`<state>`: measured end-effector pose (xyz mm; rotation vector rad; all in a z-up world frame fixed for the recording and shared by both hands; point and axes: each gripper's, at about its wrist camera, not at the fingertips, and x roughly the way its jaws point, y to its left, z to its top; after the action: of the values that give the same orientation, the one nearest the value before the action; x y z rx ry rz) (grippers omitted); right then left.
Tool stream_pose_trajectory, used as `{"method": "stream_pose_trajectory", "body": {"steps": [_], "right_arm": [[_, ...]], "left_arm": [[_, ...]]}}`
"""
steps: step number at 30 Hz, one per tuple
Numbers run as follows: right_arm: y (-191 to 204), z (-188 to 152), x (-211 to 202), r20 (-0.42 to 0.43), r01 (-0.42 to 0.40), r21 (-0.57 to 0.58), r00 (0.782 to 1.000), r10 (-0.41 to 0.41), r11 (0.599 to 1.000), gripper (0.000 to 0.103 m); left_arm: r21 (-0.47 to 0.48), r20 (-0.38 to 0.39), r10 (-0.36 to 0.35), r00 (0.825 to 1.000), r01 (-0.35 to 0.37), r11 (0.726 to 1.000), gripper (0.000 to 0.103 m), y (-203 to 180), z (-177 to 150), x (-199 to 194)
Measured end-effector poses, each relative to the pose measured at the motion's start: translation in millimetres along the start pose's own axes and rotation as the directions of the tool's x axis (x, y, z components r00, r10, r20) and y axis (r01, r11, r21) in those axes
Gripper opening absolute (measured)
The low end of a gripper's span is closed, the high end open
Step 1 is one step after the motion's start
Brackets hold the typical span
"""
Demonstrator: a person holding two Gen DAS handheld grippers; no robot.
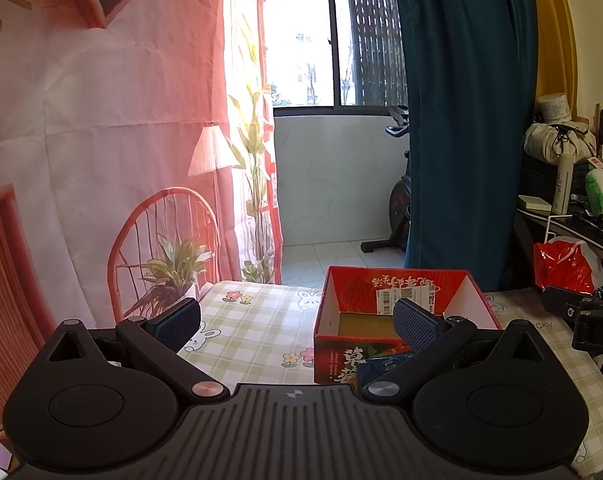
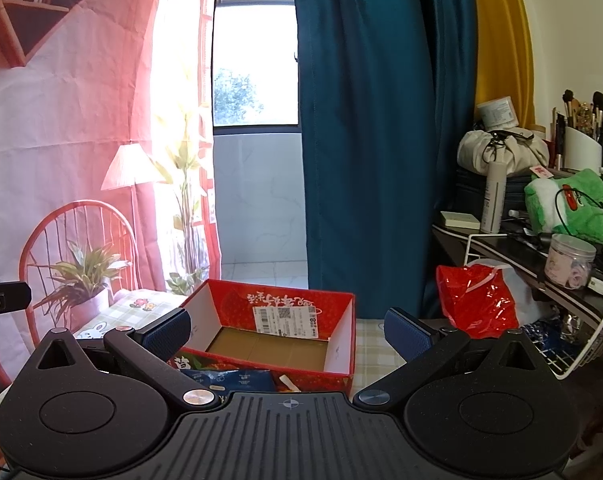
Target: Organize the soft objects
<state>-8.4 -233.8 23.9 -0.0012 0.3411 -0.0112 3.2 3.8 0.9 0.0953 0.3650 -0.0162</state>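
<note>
Left wrist view: left gripper [image 1: 297, 322] fills the lower frame, its blue-padded fingers [image 1: 179, 322] spread wide apart with nothing between them.
Right wrist view: right gripper [image 2: 287, 330] fills the lower frame, its blue-padded fingers [image 2: 407, 334] likewise spread wide and holding nothing.
Red box [image 1: 401, 282]: open-topped cardboard carton, lower centre-right of the left view and lower centre of the right view; brown floor visible and bare; white barcode label [image 2: 284, 320] on the inside of the far wall.
Blue packet [image 2: 231, 380]: soft-looking pouch lying outside the box, against its near wall, at lower centre of the right view just above the gripper body; in the left view only a corner shows below the right-hand finger. Contents not legible.
Small item beside packet [image 2: 288, 384]: pale and orange, partly hidden by the gripper body; identity cannot be told.
Tablecloth [image 1: 253, 320]: green check with rabbit and flower print, under the box.
Other gripper in frame: part of a black body at the right edge of the left view [image 1: 589, 316].
Red plastic bag [image 2: 479, 298]: right of the box, near the white wire rack [image 2: 581, 354].
Green plush [image 2: 569, 204]: on the cluttered shelf, right edge of the right view.
Backdrop: printed pink curtain [image 1: 81, 140] at left, teal curtain [image 2: 373, 120] at centre-right.
</note>
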Motion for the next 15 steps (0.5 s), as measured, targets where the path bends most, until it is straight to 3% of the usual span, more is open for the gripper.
{"method": "stream_pose_trajectory", "body": {"steps": [15], "right_arm": [[-6.5,2.3,-0.5,-0.007,-0.003,0.032,1.0,0.003,0.999,0.103]], "left_arm": [[-0.001,-0.032,-0.025,0.999,0.025,1.0,0.103,-2.2,2.6,4.2]]}}
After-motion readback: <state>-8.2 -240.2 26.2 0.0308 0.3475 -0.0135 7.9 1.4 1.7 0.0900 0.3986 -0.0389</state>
